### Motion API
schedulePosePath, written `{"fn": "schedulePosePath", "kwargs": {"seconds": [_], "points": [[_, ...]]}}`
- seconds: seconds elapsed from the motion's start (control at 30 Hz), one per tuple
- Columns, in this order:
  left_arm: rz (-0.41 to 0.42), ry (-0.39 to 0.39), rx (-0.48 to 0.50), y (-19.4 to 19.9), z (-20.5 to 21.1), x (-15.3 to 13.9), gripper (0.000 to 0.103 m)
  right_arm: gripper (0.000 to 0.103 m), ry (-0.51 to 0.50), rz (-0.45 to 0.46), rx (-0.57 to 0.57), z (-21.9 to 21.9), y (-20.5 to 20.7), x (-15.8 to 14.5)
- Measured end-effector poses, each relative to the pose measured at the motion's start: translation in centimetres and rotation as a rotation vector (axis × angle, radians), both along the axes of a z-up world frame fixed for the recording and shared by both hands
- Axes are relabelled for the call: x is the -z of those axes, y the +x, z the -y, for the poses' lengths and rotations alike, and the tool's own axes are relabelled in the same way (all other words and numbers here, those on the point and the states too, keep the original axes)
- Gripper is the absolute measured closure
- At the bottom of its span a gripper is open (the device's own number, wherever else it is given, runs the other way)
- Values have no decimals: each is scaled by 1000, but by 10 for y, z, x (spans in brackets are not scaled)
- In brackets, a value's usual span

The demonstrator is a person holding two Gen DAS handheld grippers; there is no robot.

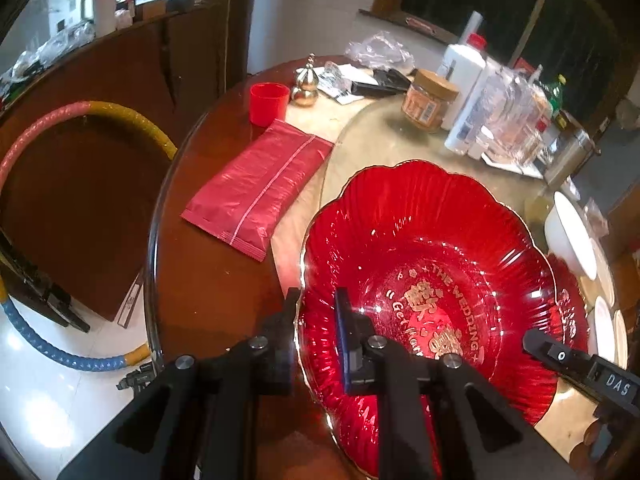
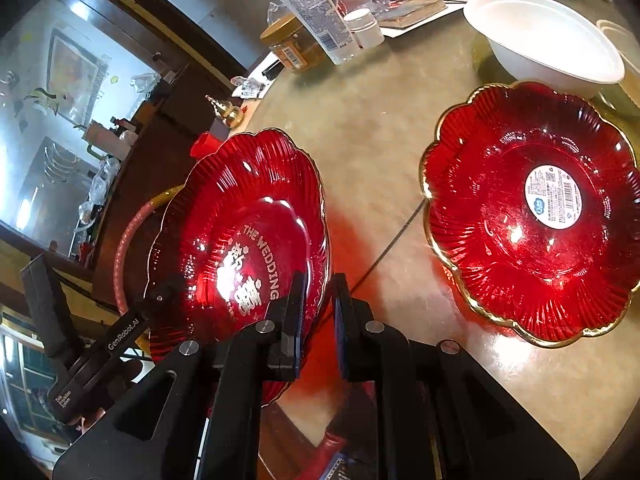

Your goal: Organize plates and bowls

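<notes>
The left gripper [image 1: 318, 320] pinches the rim of a red glass plate [image 1: 424, 280] with gold words on it. One finger is under the rim and one is on top. The right gripper [image 2: 320, 308] pinches the same plate [image 2: 240, 248] on its other side, at about 3 o'clock on its rim. The plate is tipped up, with one edge lifted off the table [image 2: 380, 140].

In the right wrist view, a second red plate [image 2: 532, 216] with a gold edge lies flat on the table, at 3 o'clock from the held plate and well apart from it. It has a round white sticker [image 2: 554, 197] in the middle. A white bowl [image 2: 540, 36] sits just past it, at 12 o'clock.

In the left wrist view, a red packet [image 1: 258, 184] lies on the table at 10 o'clock from the held plate. A small red cup [image 1: 269, 103] stands past the packet. A jar [image 1: 430, 100] with a tan lid stands at 12 o'clock, near some clear bottles [image 1: 504, 116].
</notes>
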State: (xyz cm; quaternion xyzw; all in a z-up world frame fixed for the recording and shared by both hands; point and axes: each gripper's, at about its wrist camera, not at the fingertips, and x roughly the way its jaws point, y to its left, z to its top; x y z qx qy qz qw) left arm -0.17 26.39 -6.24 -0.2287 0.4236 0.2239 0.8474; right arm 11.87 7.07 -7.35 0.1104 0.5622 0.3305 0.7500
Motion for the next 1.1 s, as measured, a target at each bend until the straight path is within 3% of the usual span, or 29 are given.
{"fn": "schedulePosePath", "kwargs": {"seconds": [0.2,0.27,0.3,0.33,0.57,0.6,0.67,0.87,1.1], "points": [[-39,-15,10,6,0,12,81,87,-47,-30,-1,-2,0,2],[-33,-22,4,4,0,12,62,87,-56,-42,-8,-3,-1,2],[-35,-32,-6,4,0,12,36,87,-65,-44,-9,-3,-1,2],[-23,-39,-15,2,-1,10,21,87,-80,-45,-8,-3,-2,1],[40,-36,-53,-17,-7,-5,21,74,-82,3,36,13,-7,-16],[47,-36,-61,-20,-9,-7,21,63,-82,10,43,16,-8,-18],[58,-36,-85,-27,-12,-10,21,52,-73,19,67,25,-9,-22],[131,-30,-133,-46,-18,-31,21,52,-33,20,129,54,-13,-32],[255,57,-117,-62,2,-78,19,50,26,-9,190,81,-18,-40]]}}
